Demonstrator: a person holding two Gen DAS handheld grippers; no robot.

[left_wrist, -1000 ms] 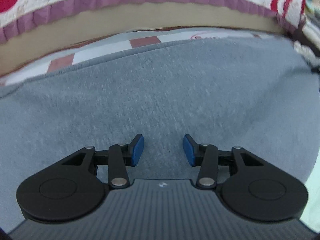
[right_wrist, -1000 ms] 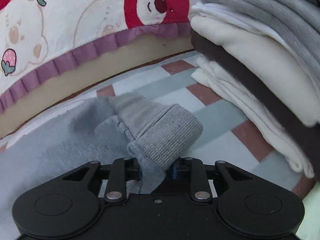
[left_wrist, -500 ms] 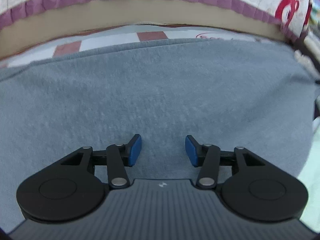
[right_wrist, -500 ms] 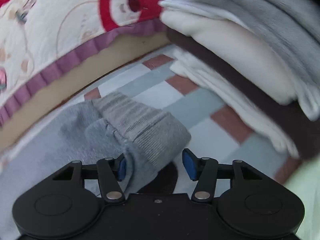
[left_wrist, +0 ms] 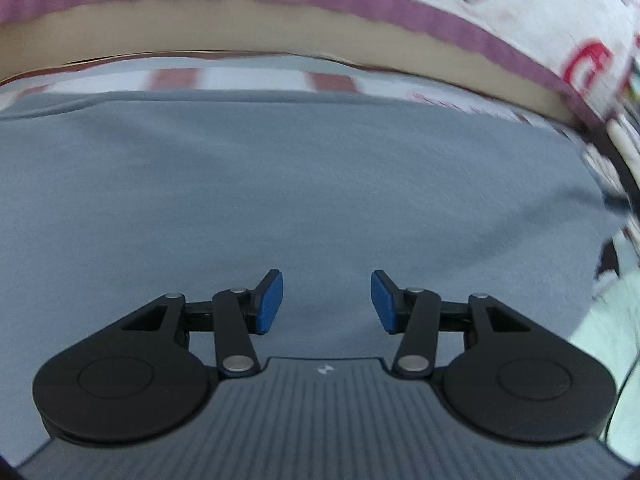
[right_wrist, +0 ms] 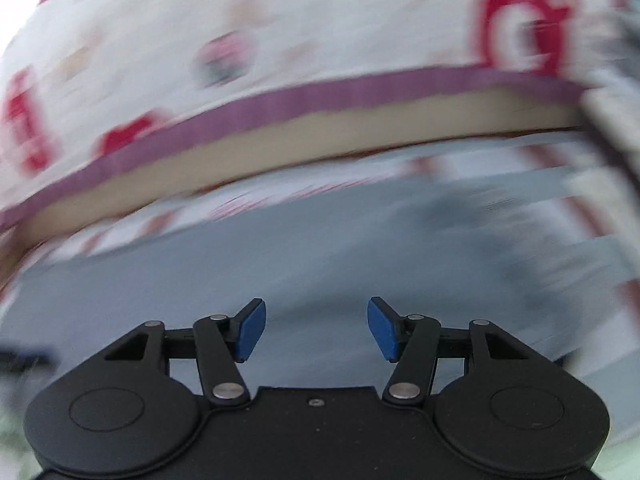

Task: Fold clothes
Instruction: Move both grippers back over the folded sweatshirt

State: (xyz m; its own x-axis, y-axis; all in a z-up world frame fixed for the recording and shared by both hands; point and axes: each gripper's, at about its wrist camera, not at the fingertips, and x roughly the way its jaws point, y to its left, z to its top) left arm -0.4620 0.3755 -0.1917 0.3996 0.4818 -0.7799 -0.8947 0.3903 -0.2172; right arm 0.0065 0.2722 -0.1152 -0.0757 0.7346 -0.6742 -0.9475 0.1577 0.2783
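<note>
Checkered red-and-white bedding (left_wrist: 256,78) under a bear-print quilt with a purple frill (right_wrist: 320,92) is the backdrop, and the grey garment (left_wrist: 304,184) lies flat on it, long axis apparently side to side in both views. Left gripper (left_wrist: 326,302) hovers over the cloth, jaws apart and empty; right gripper (right_wrist: 316,330) is opening, nothing between its pads, view heavily blurred. If it were me, I'd pinch matching edges with both, lift evenly, and keep the fold square.
</note>
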